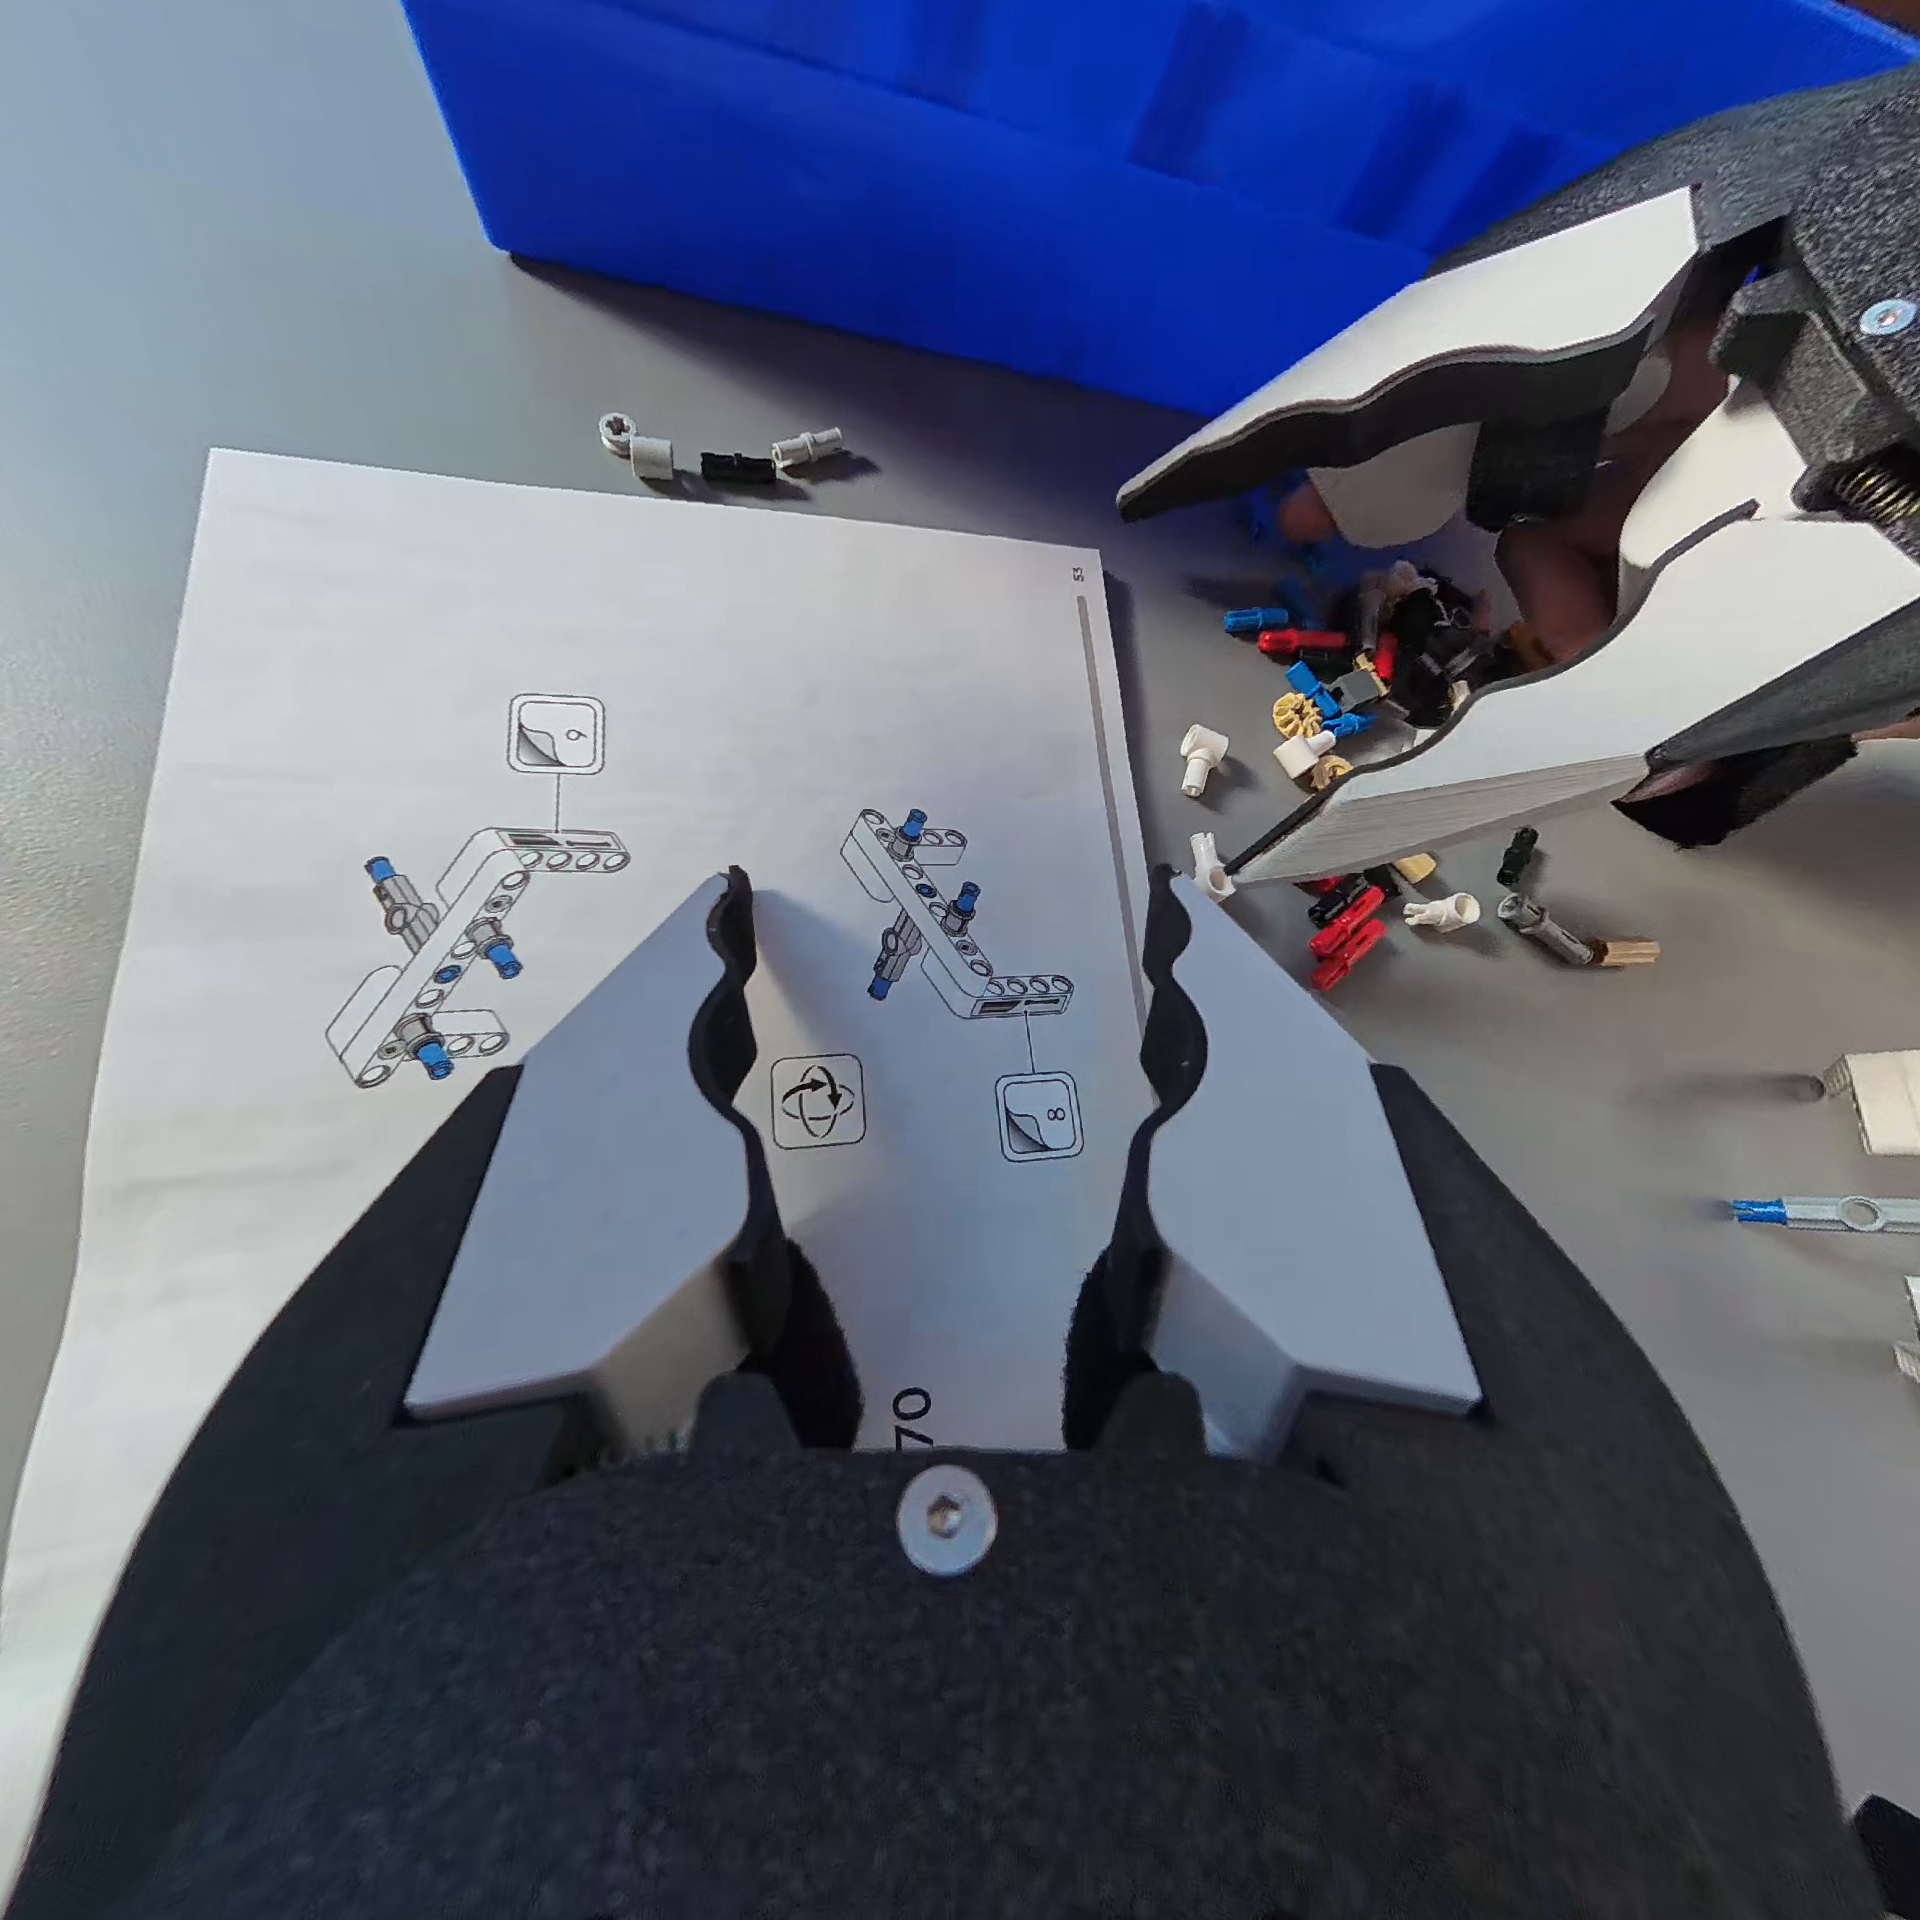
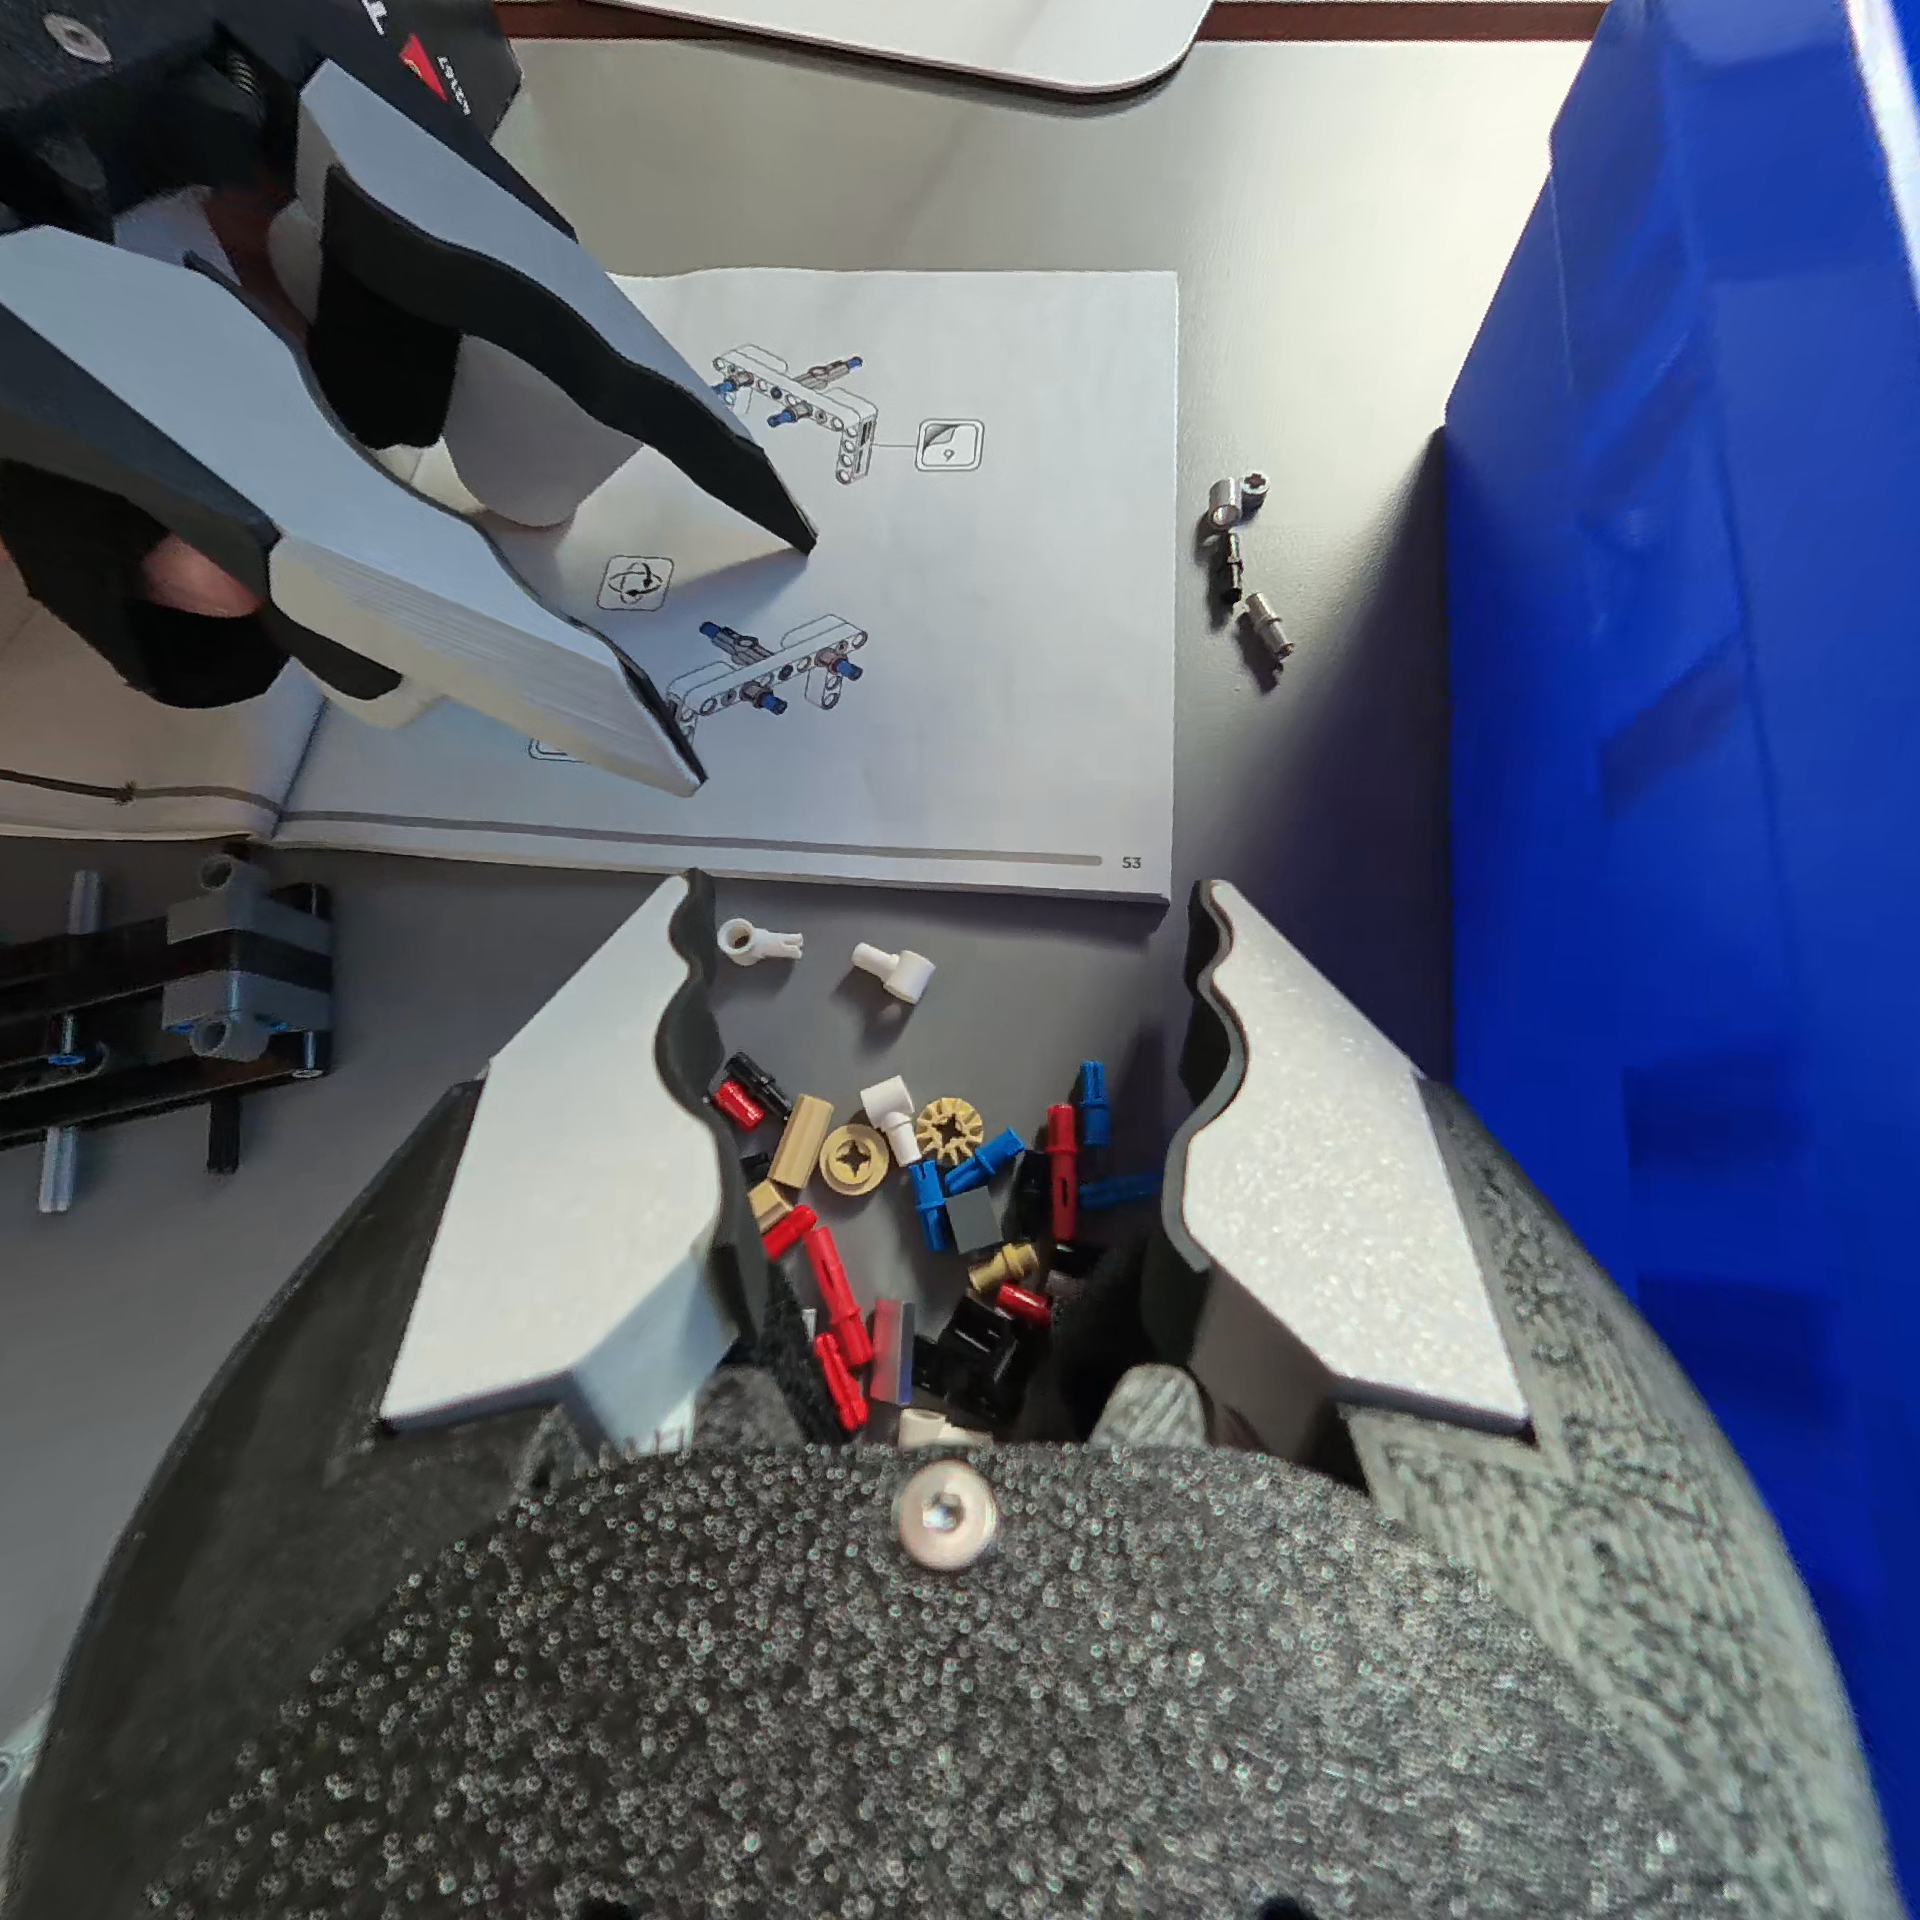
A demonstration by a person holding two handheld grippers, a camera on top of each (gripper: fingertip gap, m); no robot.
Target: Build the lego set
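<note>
Beneath my left gripper (image 1: 945,883), seen through the left wrist view, the instruction booklet (image 1: 644,665) lies open on the grey desk (image 1: 1558,1351); its jaws are spread wide and hold nothing. Four small grey and black pins (image 1: 717,449) sit in a row just past the page's far edge, near the blue bin (image 1: 935,177). To the right, my right gripper (image 1: 1174,686) hangs over a heap of loose lego pieces (image 1: 1361,665), jaws apart, its lower fingertip just beside a white connector (image 1: 1208,864).

Through the right wrist view, the right gripper (image 2: 945,904) hovers with jaws spread and empty above the lego pieces (image 2: 935,1174), red, blue, tan and black, scattered on the desk (image 2: 416,987) between the fingers. Two white connectors (image 2: 821,956) lie apart just short of the booklet (image 2: 987,644). My left gripper (image 2: 753,655) hangs over the page, jaws open. A partly built grey and black assembly (image 2: 208,997) rests at left; the bin (image 2: 1683,727) walls the right.
</note>
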